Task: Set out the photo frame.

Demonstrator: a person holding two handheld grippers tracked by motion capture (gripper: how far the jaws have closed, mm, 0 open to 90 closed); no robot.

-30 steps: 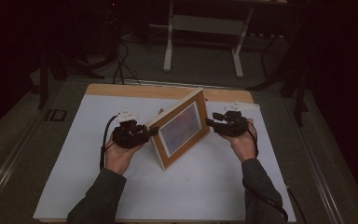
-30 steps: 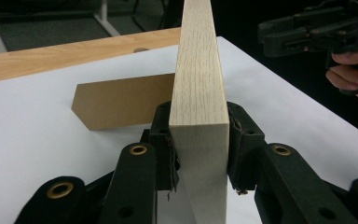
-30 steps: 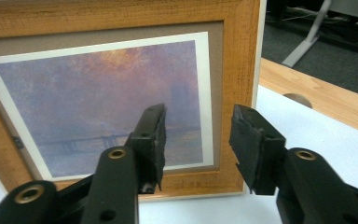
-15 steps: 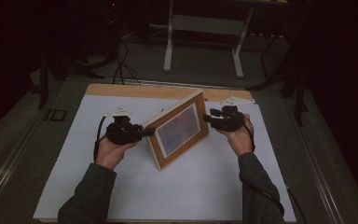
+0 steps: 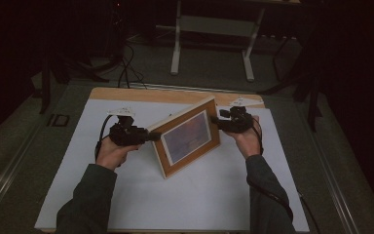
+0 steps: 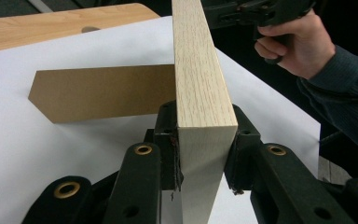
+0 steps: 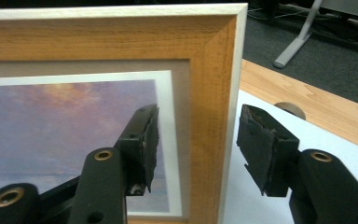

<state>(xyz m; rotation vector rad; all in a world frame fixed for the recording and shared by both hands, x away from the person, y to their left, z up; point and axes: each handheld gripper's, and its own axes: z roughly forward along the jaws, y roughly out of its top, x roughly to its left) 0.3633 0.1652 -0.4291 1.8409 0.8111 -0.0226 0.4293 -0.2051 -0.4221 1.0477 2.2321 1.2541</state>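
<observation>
A wooden picture frame [image 5: 187, 139] with a purple sunset print stands upright on the white sheet, propped by its brown back stand [image 6: 102, 91]. My left gripper [image 5: 152, 136] is shut on the frame's left side edge [image 6: 200, 84], and both pads press on the light wood. My right gripper [image 5: 215, 120] straddles the frame's right edge [image 7: 209, 70]. Its jaws have just been opening with that edge between them. One pad [image 7: 150, 140] sits in front of the glass, and the other pad [image 7: 256, 144] stands apart from the frame's back.
A white sheet [image 5: 199, 195] covers most of the wooden table [image 5: 141, 95], which has a round hole [image 7: 289, 108] near its far edge. A metal stand's legs [image 5: 209, 44] and cables [image 5: 126, 68] lie on the dark floor beyond.
Both hands and the frame have shifted slightly to the left and away from the person. The left gripper keeps its hold on the frame.
</observation>
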